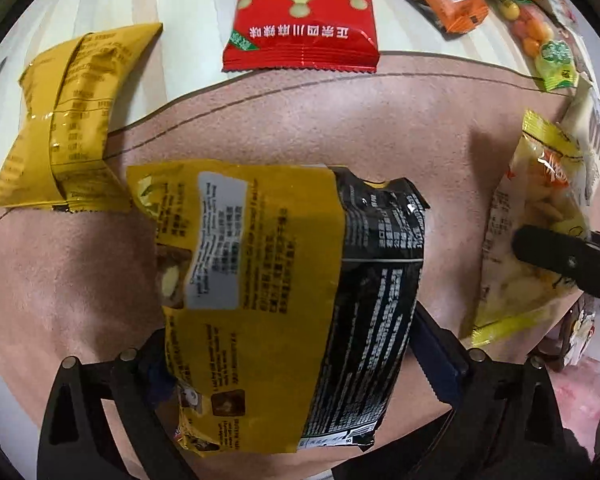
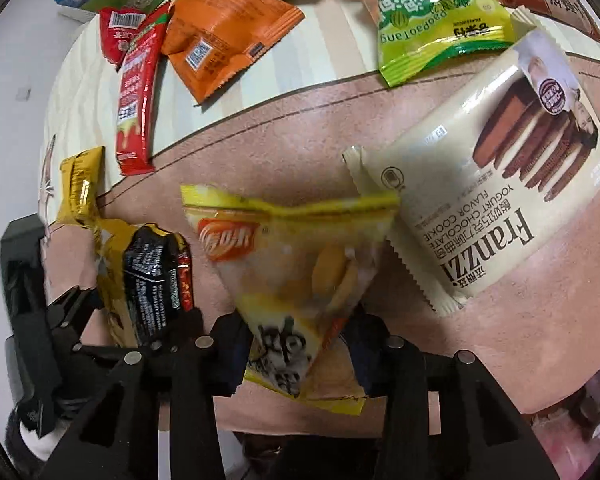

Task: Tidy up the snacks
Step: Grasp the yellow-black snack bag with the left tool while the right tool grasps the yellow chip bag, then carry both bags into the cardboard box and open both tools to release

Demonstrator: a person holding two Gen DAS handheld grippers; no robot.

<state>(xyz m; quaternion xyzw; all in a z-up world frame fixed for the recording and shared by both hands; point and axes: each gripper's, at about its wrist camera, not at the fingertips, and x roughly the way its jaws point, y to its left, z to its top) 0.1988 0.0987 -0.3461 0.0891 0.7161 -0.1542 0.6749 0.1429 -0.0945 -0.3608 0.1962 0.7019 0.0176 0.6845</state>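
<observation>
Right wrist view: right gripper (image 2: 300, 344) pinches yellow chip bag (image 2: 300, 264).

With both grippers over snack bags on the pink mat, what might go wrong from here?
1. The right gripper pinches only the lower end of the yellow chip bag; the slick, puffy film may slip out when lifted.
2. The Franzzi cookie pack seems to touch that bag's corner and may get dragged.
3. The left gripper straddles the yellow-and-black packet, which lies slanted and may twist on closing.
</observation>
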